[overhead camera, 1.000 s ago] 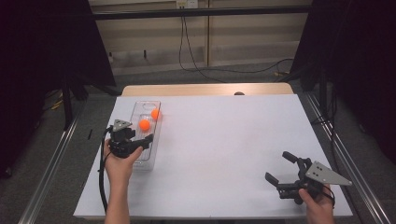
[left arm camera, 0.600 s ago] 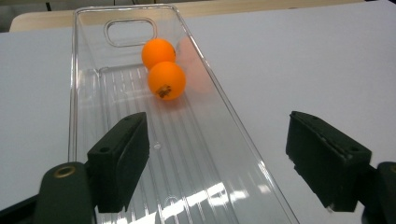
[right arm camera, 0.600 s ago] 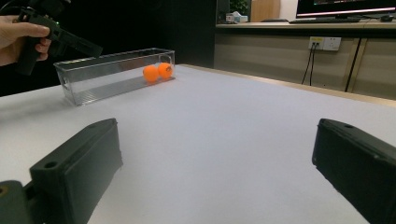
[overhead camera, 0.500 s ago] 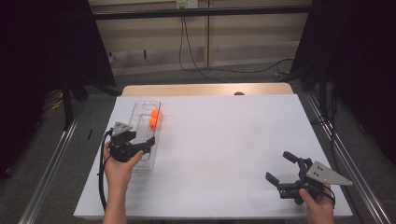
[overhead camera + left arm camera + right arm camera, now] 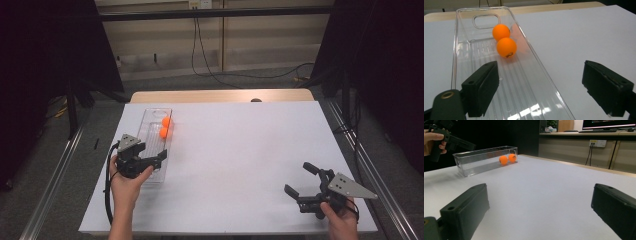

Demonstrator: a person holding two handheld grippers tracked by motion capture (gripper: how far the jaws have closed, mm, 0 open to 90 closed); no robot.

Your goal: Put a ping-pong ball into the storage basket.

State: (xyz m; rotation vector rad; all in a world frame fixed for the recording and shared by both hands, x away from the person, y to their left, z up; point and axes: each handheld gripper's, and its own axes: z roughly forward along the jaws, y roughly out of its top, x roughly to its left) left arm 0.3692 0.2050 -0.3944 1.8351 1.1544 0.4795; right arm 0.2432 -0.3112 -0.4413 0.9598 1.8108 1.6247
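Resting against the far end of the clear bin (image 5: 461,37), two orange balls (image 5: 506,47) are seen touching each other, near the bin's right wall. The left gripper (image 5: 159,156) is held above the bin's near end; its jaws have just been opening, are now wide, and nothing is between them. The right gripper (image 5: 300,181) is held well apart at the near right of the table (image 5: 240,150), jaws wide open and empty. Judgement: the release step appears complete. For a clean withdrawal, the jaws should be lifted straight up, clear of the bin walls, so the balls are not disturbed.
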